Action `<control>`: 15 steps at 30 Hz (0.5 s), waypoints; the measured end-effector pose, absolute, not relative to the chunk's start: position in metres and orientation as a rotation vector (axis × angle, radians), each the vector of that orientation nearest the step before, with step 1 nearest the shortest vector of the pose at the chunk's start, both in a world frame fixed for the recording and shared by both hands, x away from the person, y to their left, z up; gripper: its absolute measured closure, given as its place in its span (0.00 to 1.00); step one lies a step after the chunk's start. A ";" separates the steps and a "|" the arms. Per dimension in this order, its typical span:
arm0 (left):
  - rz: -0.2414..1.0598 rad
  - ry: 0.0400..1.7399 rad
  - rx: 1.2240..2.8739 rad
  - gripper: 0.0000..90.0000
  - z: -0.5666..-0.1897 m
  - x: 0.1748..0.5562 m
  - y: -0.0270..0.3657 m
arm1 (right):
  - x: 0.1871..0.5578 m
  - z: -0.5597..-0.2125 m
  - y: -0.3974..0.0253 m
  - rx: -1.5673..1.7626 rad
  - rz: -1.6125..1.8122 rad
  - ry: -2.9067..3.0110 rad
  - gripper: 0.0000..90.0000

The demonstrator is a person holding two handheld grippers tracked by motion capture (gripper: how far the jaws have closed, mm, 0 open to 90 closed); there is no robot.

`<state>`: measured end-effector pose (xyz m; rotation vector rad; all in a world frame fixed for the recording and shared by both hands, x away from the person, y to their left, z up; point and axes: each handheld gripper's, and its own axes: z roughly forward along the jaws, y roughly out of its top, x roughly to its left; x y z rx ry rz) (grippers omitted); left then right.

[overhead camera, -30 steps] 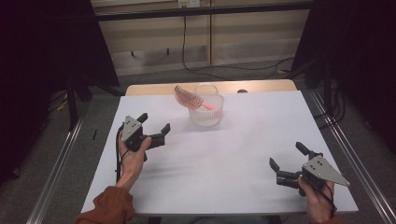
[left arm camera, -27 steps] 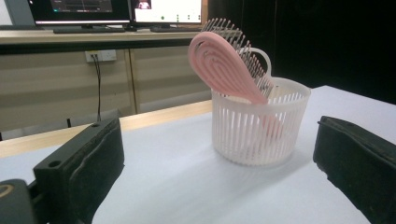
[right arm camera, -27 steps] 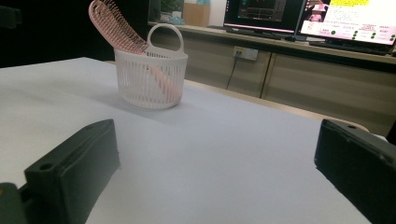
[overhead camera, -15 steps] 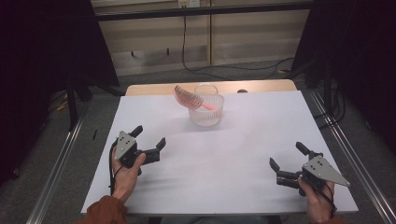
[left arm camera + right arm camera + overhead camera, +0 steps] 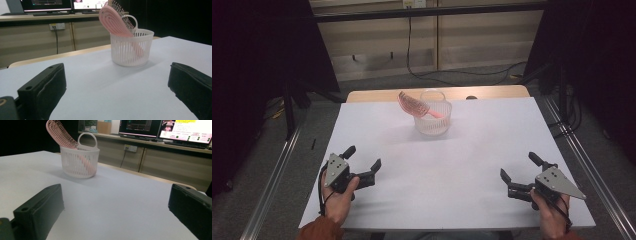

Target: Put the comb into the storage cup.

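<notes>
Left gripper (image 5: 363, 165) is sitting near the table's (image 5: 472, 200) near-left corner, jaws spread wide, holding nothing. The white basket (image 5: 432, 120) is standing far-centre, close to the far edge, with the pink hairbrush (image 5: 413, 104) leaning in it, head sticking out up-left. Right gripper (image 5: 519, 176) is resting near the near-right corner, jaws also apart and empty.

High view is giving the full layout and both hands. The left gripper view is showing the basket's slatted wall (image 5: 130, 50) and brush bristles (image 5: 120, 11); the right gripper view is adding the basket's loop handle (image 5: 87, 141) and the monitors (image 5: 186, 130) behind.

Bare sheet is running between both grippers and the basket, both well apart from it.
</notes>
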<state>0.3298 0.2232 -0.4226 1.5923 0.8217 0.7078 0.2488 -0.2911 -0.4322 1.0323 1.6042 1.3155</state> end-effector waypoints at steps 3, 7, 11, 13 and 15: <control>0.704 0.818 1.587 0.02 -0.421 0.326 0.224 | 0.249 -0.432 -0.292 1.034 1.315 1.603 0.00; 0.709 0.830 1.595 0.02 -0.420 0.320 0.226 | 0.248 -0.432 -0.292 1.035 1.315 1.603 0.00; 0.719 0.862 1.592 0.02 -0.422 0.314 0.231 | 0.248 -0.432 -0.292 1.034 1.314 1.602 0.00; 0.735 0.875 1.579 0.02 -0.421 0.311 0.234 | 0.248 -0.432 -0.292 1.036 1.314 1.600 0.00; 0.754 0.885 1.566 0.03 -0.420 0.307 0.237 | 0.248 -0.432 -0.292 1.038 1.318 1.603 0.00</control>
